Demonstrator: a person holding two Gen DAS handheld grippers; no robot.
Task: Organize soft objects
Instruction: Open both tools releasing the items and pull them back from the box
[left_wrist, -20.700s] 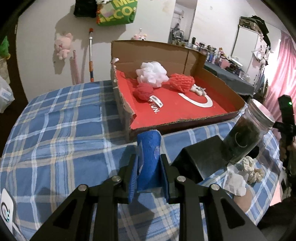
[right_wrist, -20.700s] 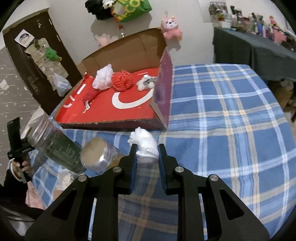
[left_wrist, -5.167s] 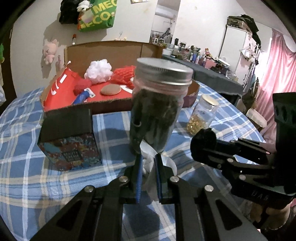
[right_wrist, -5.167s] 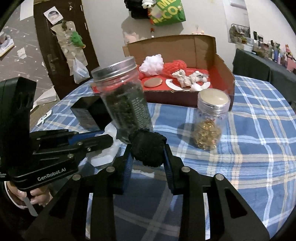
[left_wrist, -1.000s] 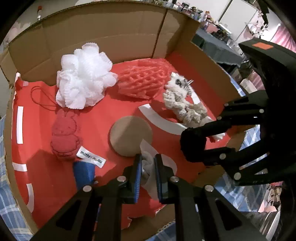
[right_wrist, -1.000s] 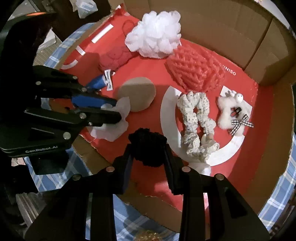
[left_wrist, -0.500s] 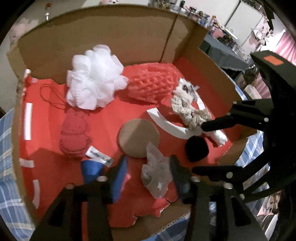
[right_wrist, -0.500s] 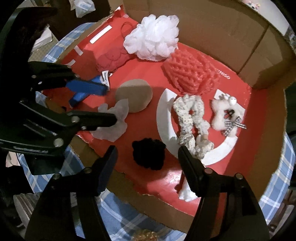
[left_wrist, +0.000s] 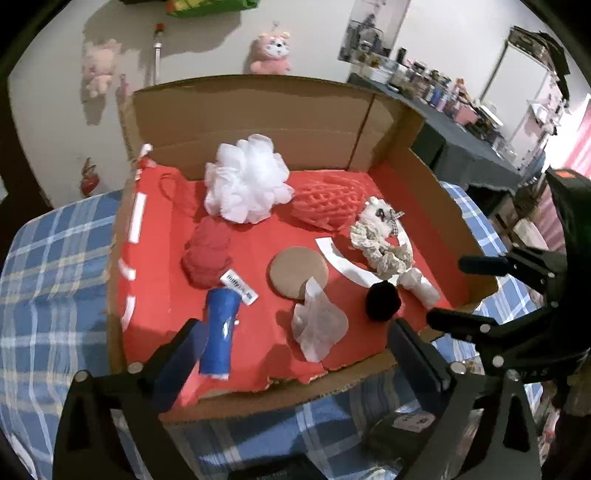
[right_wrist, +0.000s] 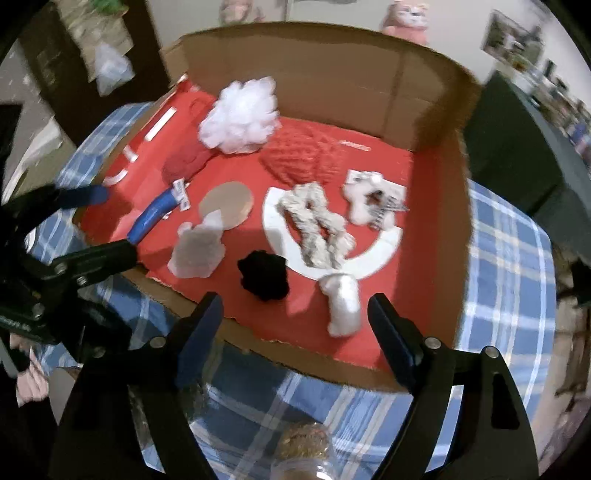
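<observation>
2 open grippers above a box of soft things

The left gripper (left_wrist: 295, 343) and right gripper (right_wrist: 295, 314) have just been opening; both now gape wide with nothing between the jaws, poised over the near edge of the cardboard box (left_wrist: 258, 110). On its red floor, by that edge, lie a white tissue (left_wrist: 319, 325) and a black pompom (left_wrist: 383, 301), free of the fingers, likely let go here so the soft items sit together with the white pouf (left_wrist: 247, 179), red mesh (left_wrist: 328, 201) and blue roll (left_wrist: 219, 328)
</observation>
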